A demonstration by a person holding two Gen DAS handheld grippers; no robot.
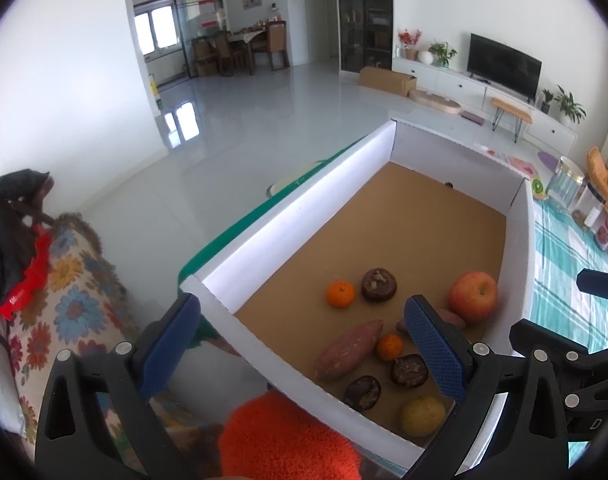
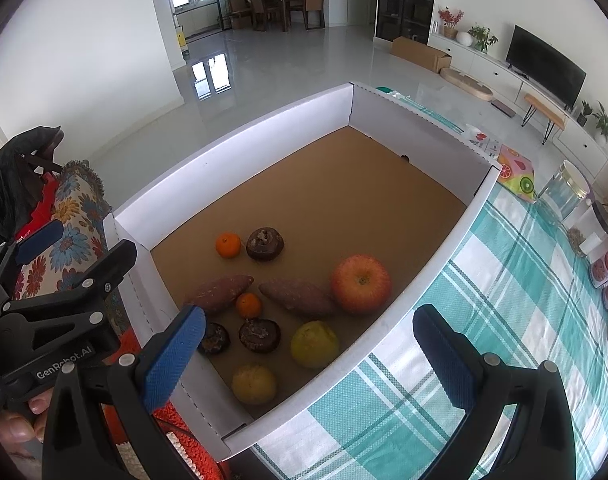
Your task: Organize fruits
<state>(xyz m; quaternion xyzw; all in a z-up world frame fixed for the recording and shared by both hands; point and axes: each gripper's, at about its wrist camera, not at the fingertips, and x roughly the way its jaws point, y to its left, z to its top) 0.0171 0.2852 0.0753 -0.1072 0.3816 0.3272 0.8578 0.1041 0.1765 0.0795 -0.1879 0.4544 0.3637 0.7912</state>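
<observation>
- The fruits lie loose on the brown floor of the white-walled cardboard box, all clustered at its near end, with the far half bare.
- Taking the apple as landmark: it sits close to the box's right wall, the largest piece. It looks firm, smooth and fairly heavy, so I would grip it across its widest girth, gently enough not to bruise it.
- Touching the apple's left side is a sweet potato; a second sweet potato lies further left. Both look stiff and rough-skinned, best taken across the middle.
- Between the two, a small mandarin; another mandarin sits left of and beyond the apple. They are probably light and soft, needing a mild squeeze.
- Three dark, wrinkled round fruits look brittle-skinned; the two yellow-green fruits nearer than the apple look smooth and may slip.
- The right gripper hangs above the near end, jaws spread wide and holding nothing, with the yellow-green fruits between its fingers in view.
- The left gripper is likewise released and empty, straddling the box's left wall, well left of the apple.
</observation>
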